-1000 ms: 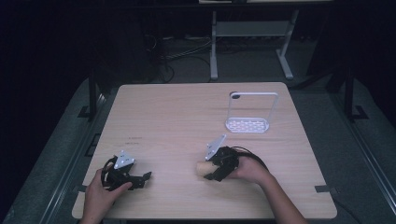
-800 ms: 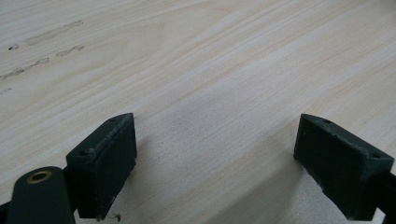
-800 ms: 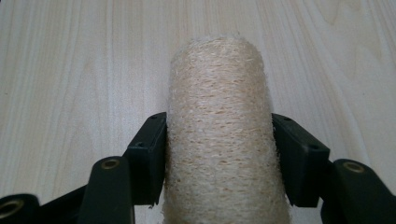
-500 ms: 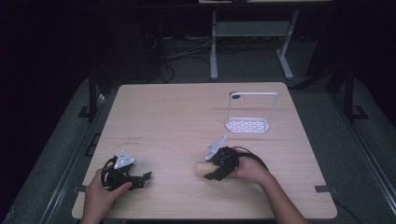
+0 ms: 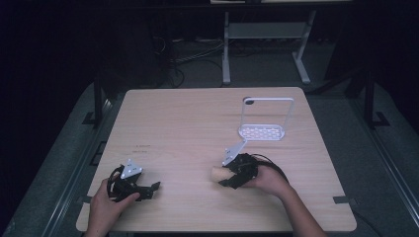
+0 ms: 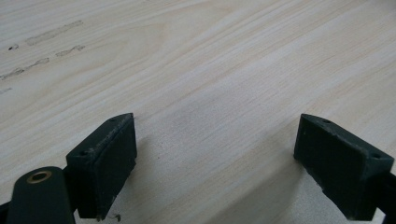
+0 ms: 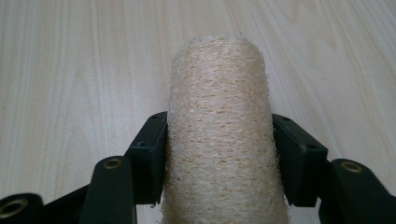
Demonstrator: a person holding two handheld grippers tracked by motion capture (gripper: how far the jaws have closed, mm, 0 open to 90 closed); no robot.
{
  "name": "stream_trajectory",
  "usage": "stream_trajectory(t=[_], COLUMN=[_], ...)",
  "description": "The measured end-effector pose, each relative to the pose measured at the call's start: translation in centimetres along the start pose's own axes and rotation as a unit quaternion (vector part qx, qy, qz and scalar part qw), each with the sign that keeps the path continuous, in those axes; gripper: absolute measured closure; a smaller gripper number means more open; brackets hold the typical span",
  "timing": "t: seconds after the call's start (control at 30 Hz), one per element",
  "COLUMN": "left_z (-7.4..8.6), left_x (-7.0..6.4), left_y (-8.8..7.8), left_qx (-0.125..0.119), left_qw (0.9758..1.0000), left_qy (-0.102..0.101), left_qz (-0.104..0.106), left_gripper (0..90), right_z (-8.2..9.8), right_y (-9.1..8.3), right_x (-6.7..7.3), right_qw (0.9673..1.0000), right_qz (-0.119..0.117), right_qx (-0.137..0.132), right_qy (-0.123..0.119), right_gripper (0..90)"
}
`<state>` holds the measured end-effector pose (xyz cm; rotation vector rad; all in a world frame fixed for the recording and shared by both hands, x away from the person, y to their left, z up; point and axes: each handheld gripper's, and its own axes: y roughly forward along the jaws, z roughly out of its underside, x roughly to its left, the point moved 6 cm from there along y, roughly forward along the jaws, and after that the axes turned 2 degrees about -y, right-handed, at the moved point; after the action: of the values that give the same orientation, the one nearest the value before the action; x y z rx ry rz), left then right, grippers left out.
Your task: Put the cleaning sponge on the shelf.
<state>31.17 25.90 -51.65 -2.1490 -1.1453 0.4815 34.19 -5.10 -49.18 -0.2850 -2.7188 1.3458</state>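
Note:
A beige loofah roll (image 7: pixel 219 126) lies between the jaws of my right gripper (image 7: pixel 218 154), which is shut on its sides. In the high view the same loofah roll (image 5: pixel 217 173) pokes out leftward from the right gripper (image 5: pixel 228 177), low over the table's front middle. My left gripper (image 5: pixel 153 189) rests at the front left of the wooden table (image 5: pixel 188 123). In its own view the left gripper (image 6: pixel 215 154) stands open, its two black pads wide apart over bare wood.
A white wire rack (image 5: pixel 263 120) with a perforated base stands upright at the table's back right. Faint pencil marks (image 5: pixel 141 148) lie left of centre. A white desk frame (image 5: pixel 262 34) stands on the dark floor beyond the table.
The right gripper with the loofah has edged slightly toward the front. The left gripper has not moved.

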Motion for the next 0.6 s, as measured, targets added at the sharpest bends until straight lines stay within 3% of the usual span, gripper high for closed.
stream_trajectory(t=[0.6], left_z=[0.0], left_x=[0.0], left_y=[0.0], left_qx=[0.000], left_qw=[1.0000], left_qy=[0.000], left_qz=[0.000], left_gripper=[12.6], right_z=[0.9], right_y=[-1.4], right_x=[-0.9], right_qw=[0.9983], right_qz=[0.033], right_qx=[-0.014], right_qy=[0.045], right_gripper=[42.0])
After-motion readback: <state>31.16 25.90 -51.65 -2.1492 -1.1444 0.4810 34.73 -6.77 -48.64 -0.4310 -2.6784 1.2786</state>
